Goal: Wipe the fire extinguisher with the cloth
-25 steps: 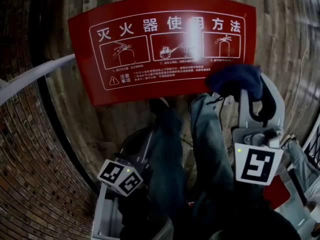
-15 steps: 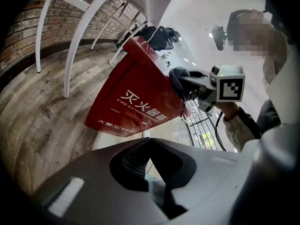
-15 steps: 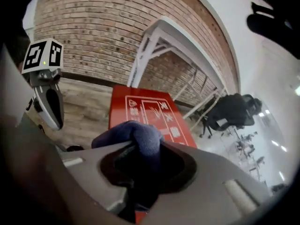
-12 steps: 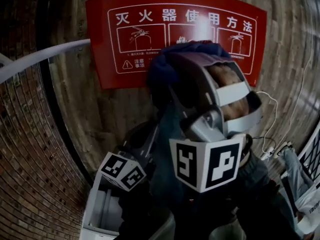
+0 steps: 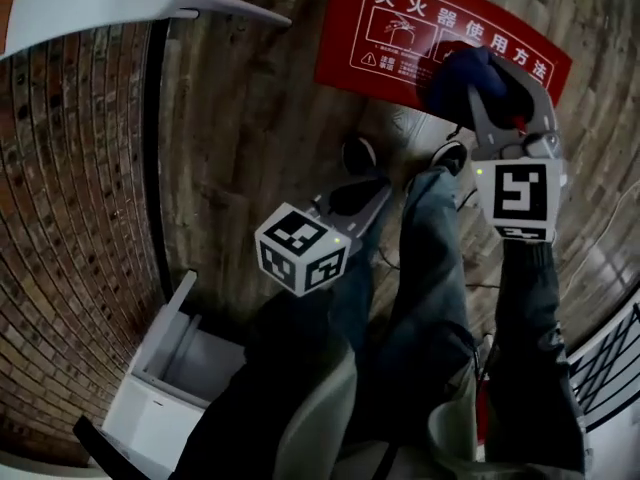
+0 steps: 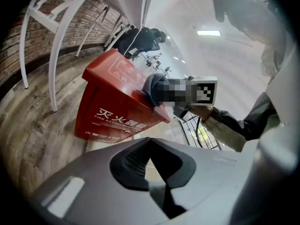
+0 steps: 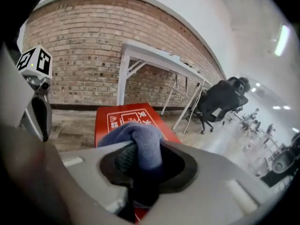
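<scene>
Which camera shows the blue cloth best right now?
The right gripper view. There the blue cloth fills the centre, bunched between the fingers of the right gripper. The head view shows it only as a small dark lump over the red box. The left gripper view catches just an edge of it beside a blurred patch.

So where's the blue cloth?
Upper right in the head view, the cloth is pinched in the right hand-held gripper, by the red box.

The red box (image 5: 400, 38) gleamed glossy, the blue cloth (image 7: 140, 142) looked soft, the brick wall (image 7: 84, 55) rough, the floor (image 5: 250, 138) wood-grained.
</scene>
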### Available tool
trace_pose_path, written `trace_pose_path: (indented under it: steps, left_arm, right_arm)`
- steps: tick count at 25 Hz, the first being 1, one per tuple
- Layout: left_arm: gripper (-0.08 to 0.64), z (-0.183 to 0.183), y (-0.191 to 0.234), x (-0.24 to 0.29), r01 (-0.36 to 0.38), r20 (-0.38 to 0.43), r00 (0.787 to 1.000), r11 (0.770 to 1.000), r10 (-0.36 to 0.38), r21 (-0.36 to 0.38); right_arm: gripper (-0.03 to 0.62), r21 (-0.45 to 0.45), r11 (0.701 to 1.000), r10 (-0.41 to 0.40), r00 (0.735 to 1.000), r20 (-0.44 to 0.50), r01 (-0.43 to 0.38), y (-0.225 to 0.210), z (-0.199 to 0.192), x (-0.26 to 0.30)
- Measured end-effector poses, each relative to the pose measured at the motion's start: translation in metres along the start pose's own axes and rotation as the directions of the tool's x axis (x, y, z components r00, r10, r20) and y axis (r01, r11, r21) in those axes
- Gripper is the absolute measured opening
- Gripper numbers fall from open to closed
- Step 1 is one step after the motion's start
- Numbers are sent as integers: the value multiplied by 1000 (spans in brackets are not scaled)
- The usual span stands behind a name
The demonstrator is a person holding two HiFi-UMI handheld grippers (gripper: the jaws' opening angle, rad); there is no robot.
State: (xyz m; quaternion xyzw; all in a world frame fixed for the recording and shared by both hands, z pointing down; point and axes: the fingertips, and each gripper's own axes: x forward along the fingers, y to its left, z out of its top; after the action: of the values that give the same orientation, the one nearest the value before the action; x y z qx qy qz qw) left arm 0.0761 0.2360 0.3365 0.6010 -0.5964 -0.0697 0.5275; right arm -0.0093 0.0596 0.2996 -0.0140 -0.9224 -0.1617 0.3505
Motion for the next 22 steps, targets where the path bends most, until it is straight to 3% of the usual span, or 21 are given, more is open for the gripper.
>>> trace_pose_path:
  steps: [6,9,14,17,20,22]
  left_arm:
    - [-2,23,-53,-24,57,-53,997,995,-52,85]
    - [-2,33,-68,-38,49,-45,998,995,-45,83]
    - [-2,47,-87,-60,34,-18,999,998,-33,56]
    - [-2,43,-91,-73,19,-12,1000,999,-18,32]
    - [-2,38,-87,-83,-6,0,1000,1000,6,7]
    - [-2,35,-83,-88,-21,8,1000,1000,21,-15]
  right_arm:
    - [104,82,996,53,993,-109,-45,-9,-5,-3]
    - [104,163,985,83,984,-157,-57,-12,-15,-4]
    - [111,170,983,98,972,-215,-62,-20,-29,-3]
    - [178,206,977,93,975,-201,-51,-24,-25,-9]
    - [283,188,982,28,988,-151,1,-38,-15,-22]
    - [295,149,988,-7,991,-130,27,-46,-12,-34]
